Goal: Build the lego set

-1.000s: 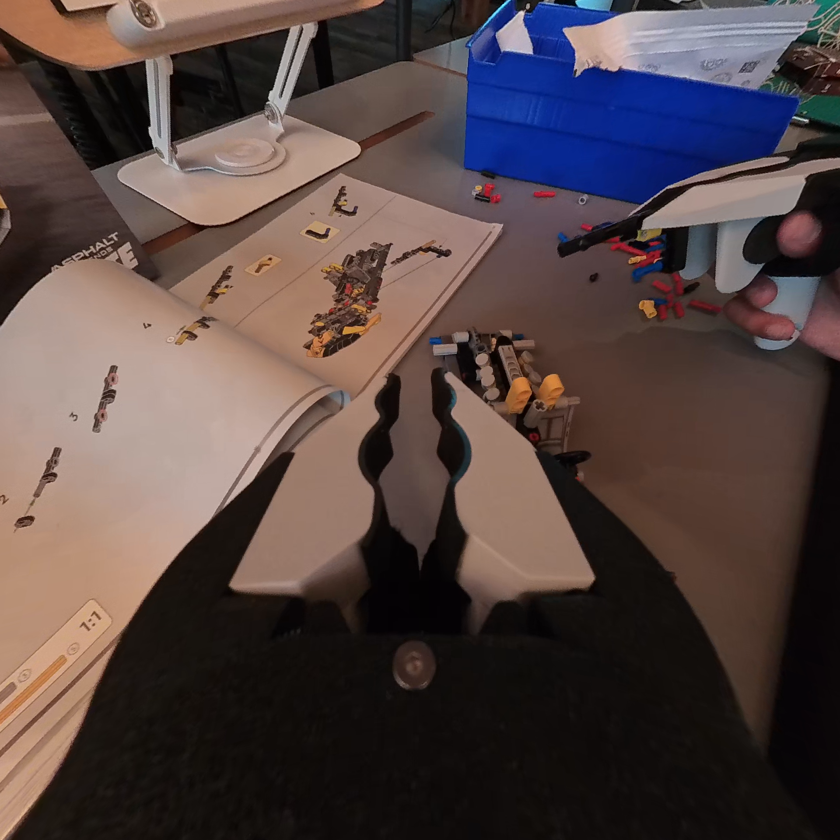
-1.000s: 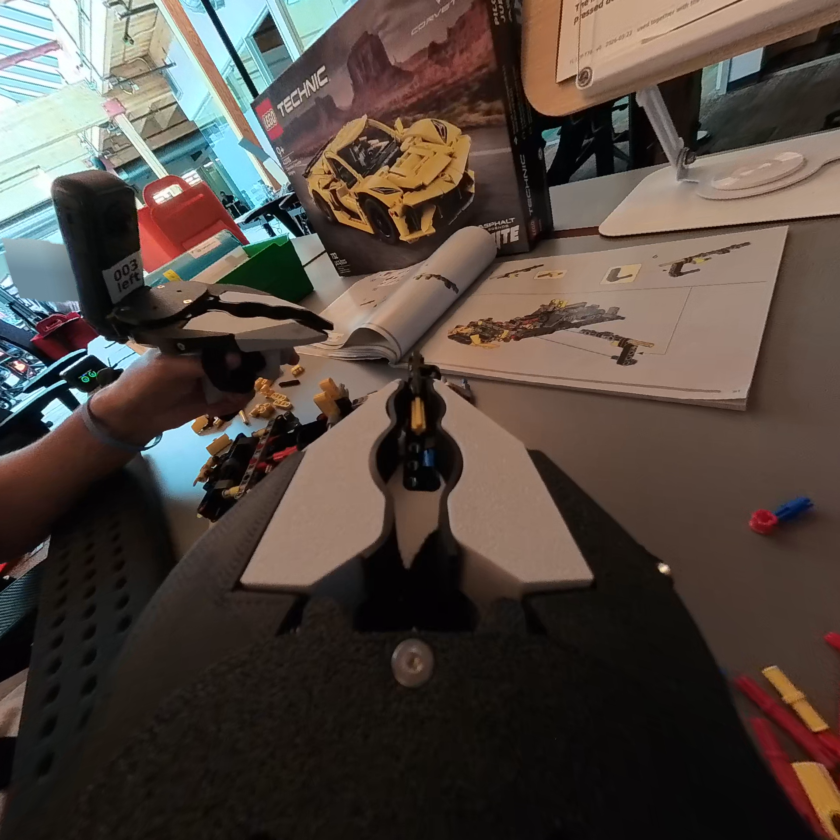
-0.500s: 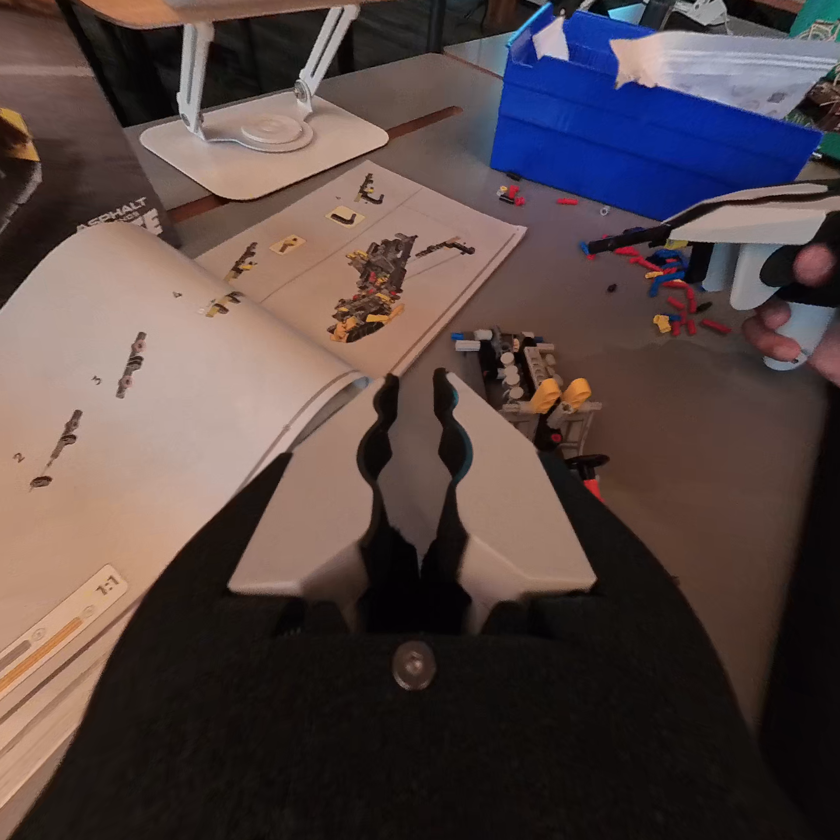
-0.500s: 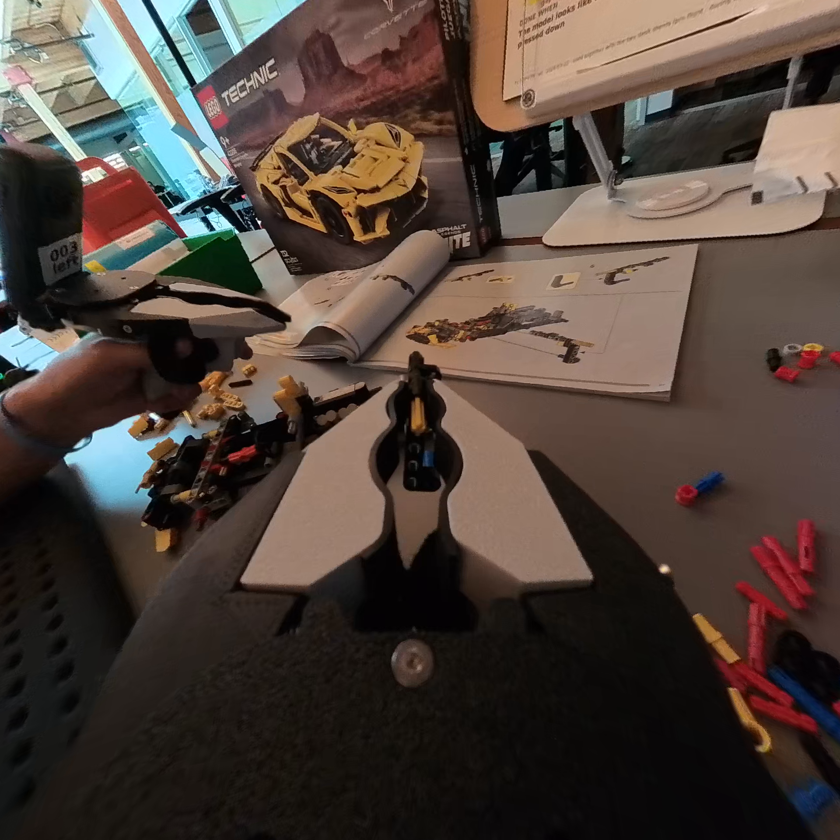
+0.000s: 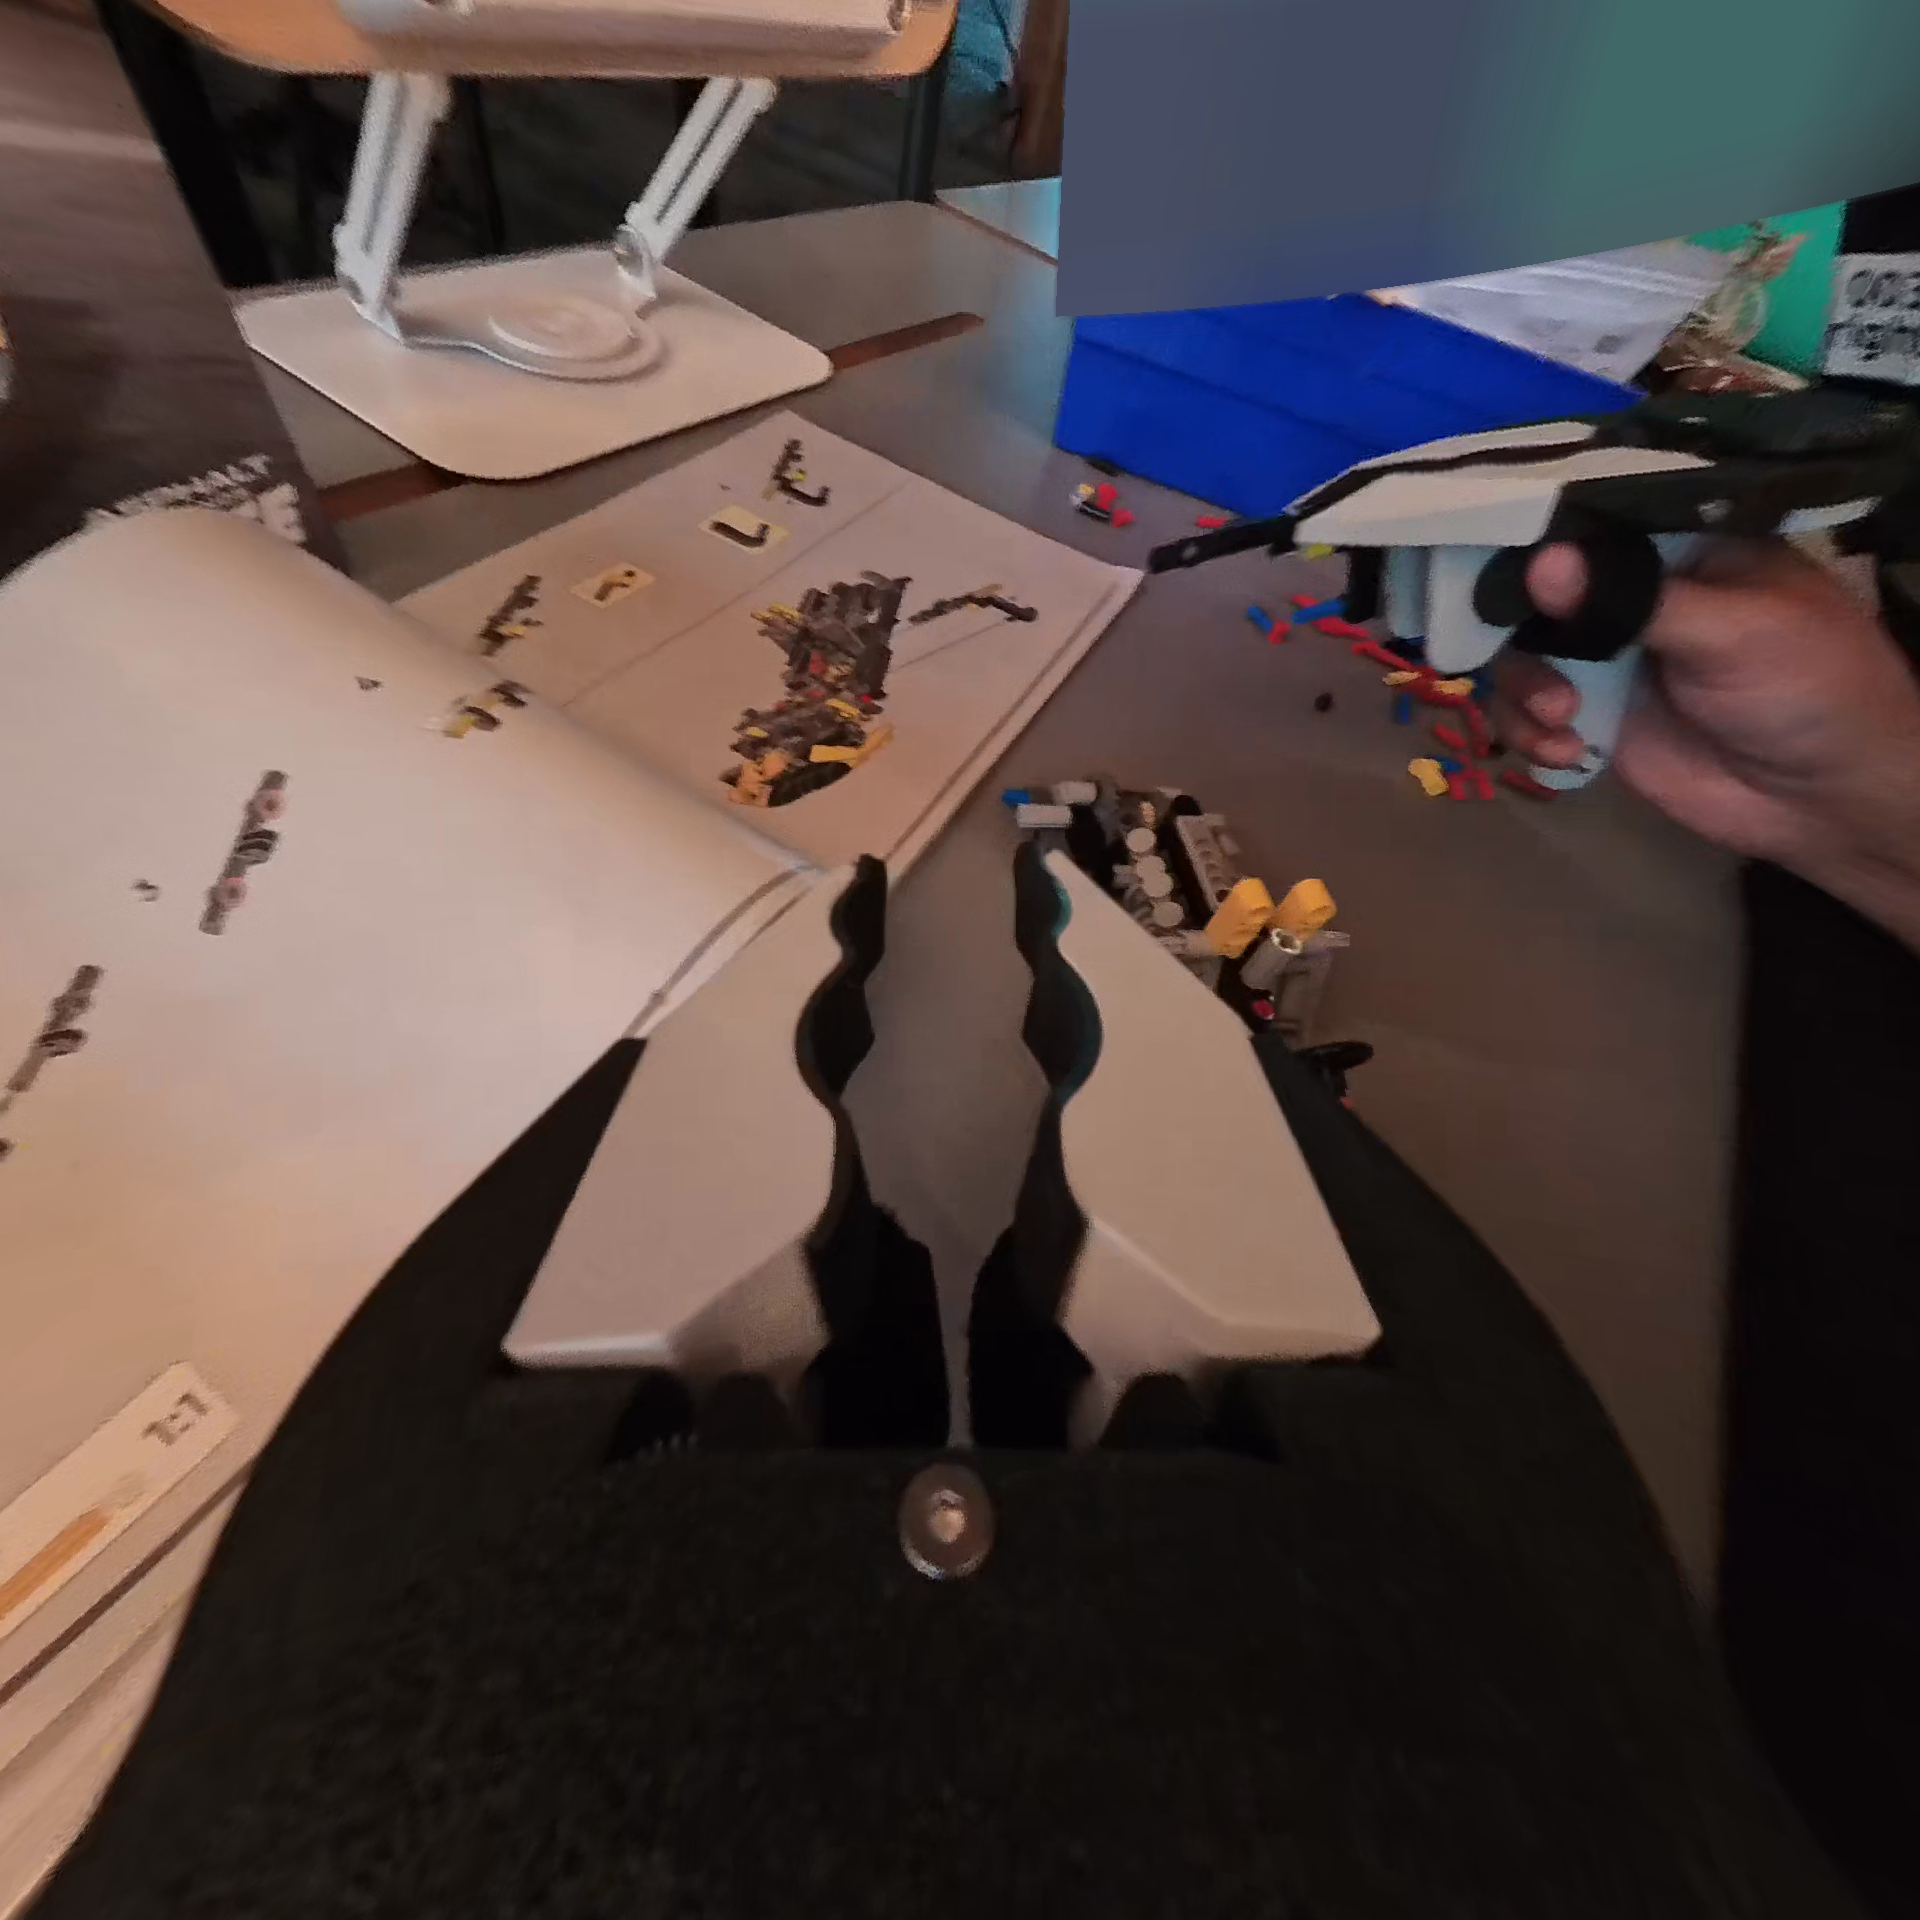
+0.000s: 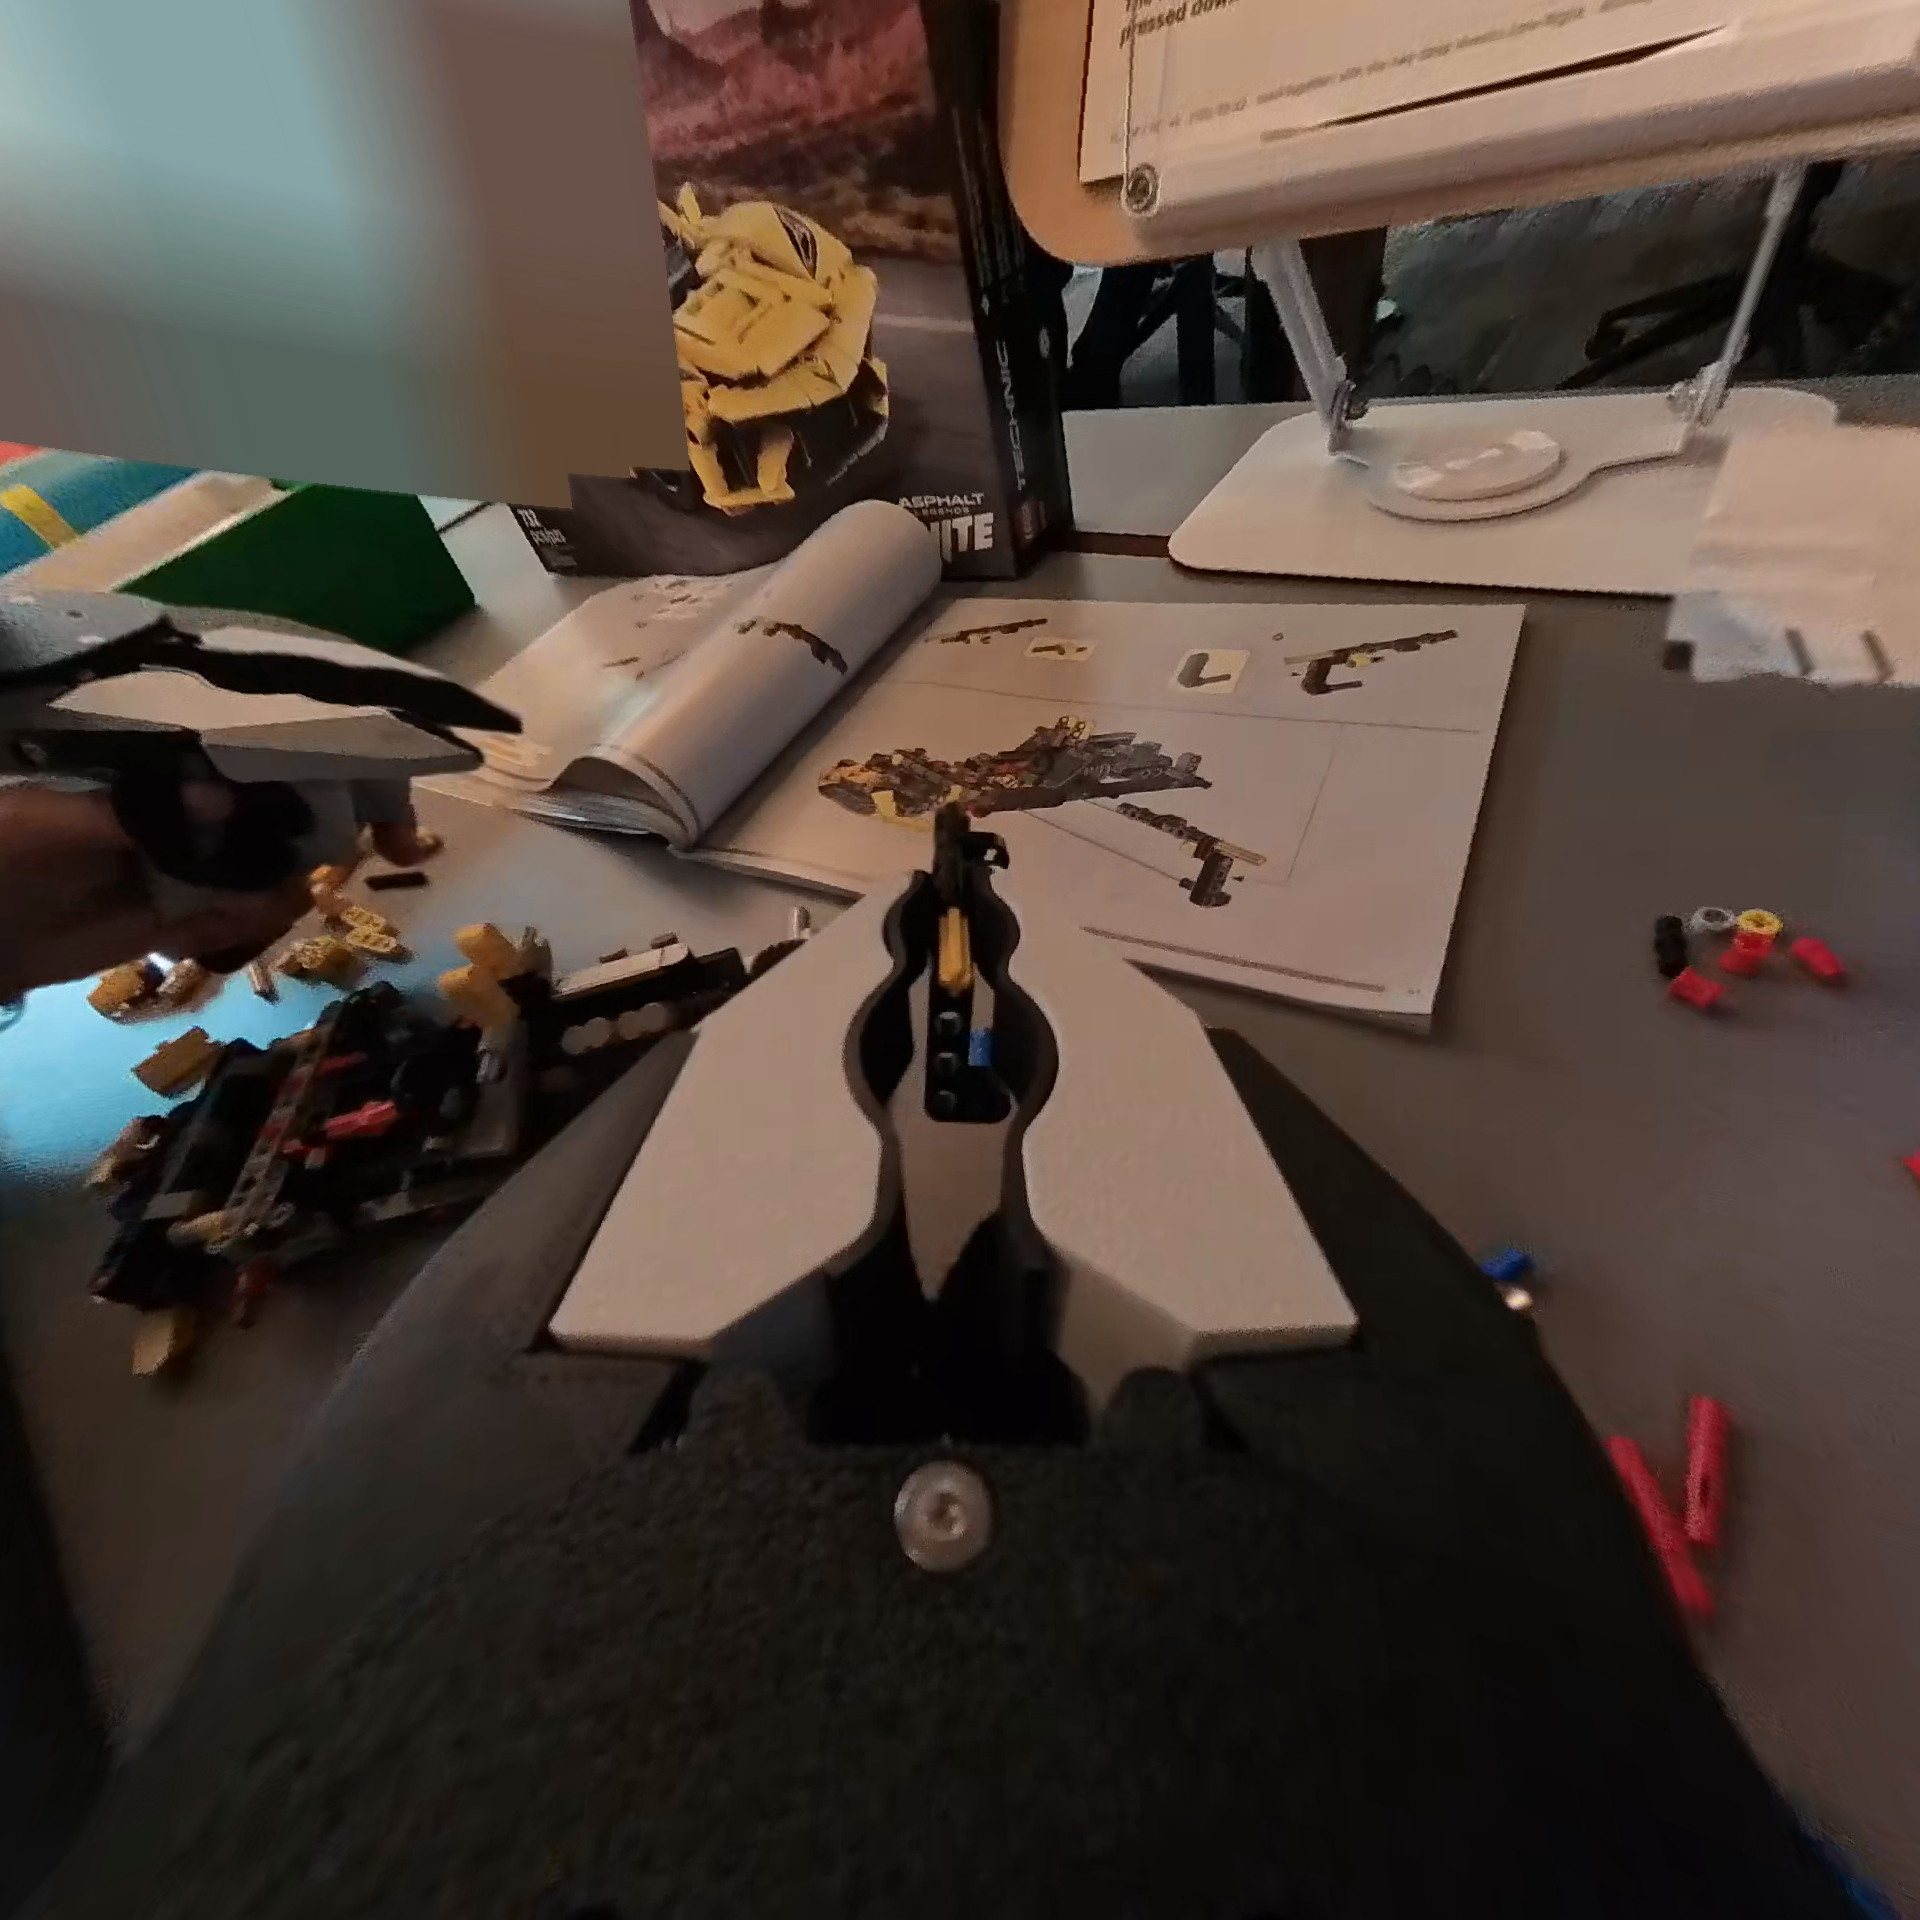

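My left gripper [image 5: 948, 871] is open and empty, low over the table at the near edge of the open instruction booklet [image 5: 727, 665]. The partly built black, grey and yellow model [image 5: 1174, 883] lies just right of its fingers. My right gripper [image 6: 954, 891] is shut on a small black beam assembly [image 6: 954, 997] with a yellow and a blue pin, held above the table in front of the booklet [image 6: 1143, 748]. The model [image 6: 343, 1122] lies to its left. The right gripper also shows in the left wrist view [image 5: 1455, 499], and the left gripper in the right wrist view [image 6: 312, 707].
A blue bin [image 5: 1299, 416] stands at the back right, with loose red, blue and yellow pins [image 5: 1434, 707] in front of it. More pins [image 6: 1745, 951] lie right of the booklet. The set's box [image 6: 831, 312], a green bin [image 6: 312, 561] and a white stand [image 6: 1455, 488] stand behind. About 20 cm separates my left fingertips from my right.
My left gripper's jaws have opened wider. My right gripper, still holding the black assembly, has moved in closer to the booklet and nearer the left gripper.
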Action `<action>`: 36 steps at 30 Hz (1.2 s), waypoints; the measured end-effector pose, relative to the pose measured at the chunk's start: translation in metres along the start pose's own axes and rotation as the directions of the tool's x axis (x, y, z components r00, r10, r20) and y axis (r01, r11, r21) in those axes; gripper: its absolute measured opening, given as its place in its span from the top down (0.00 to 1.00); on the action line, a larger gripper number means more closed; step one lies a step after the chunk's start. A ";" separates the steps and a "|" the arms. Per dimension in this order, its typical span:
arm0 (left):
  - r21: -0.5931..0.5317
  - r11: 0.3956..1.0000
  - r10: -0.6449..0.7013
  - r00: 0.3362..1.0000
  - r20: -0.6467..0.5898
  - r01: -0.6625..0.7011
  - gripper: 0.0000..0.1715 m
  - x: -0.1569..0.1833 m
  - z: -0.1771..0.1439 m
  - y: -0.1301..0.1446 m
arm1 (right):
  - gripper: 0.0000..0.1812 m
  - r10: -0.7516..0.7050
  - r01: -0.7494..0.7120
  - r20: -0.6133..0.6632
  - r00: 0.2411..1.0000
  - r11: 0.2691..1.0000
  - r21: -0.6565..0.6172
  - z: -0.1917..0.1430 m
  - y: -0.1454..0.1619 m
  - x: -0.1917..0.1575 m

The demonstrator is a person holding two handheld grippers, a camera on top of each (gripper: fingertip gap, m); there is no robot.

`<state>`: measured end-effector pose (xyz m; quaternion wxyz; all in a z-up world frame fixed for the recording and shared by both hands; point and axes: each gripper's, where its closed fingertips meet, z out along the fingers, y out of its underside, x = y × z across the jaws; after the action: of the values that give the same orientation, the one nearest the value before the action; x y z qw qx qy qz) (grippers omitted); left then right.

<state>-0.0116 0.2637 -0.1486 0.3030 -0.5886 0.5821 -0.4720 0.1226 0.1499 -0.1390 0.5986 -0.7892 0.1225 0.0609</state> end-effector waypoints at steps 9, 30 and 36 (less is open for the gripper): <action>0.089 0.995 -0.043 0.998 -0.049 0.047 0.89 -0.009 -0.006 -0.010 | 0.97 0.075 -0.074 -0.006 0.997 0.995 0.072 -0.004 -0.004 0.015; 0.073 0.995 -0.065 0.996 -0.062 0.069 0.89 -0.014 -0.002 -0.006 | 0.97 0.105 -0.106 0.012 0.994 0.993 0.056 -0.001 0.003 0.015; 0.062 0.996 -0.059 0.997 -0.054 0.063 0.89 -0.015 -0.001 -0.004 | 0.97 0.117 -0.118 0.023 0.993 0.991 0.055 -0.001 0.004 0.014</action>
<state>-0.0089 0.2791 -0.1477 0.2919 -0.5838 0.5562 -0.5144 0.1349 0.1467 -0.1456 0.6173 -0.7628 0.1644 0.1004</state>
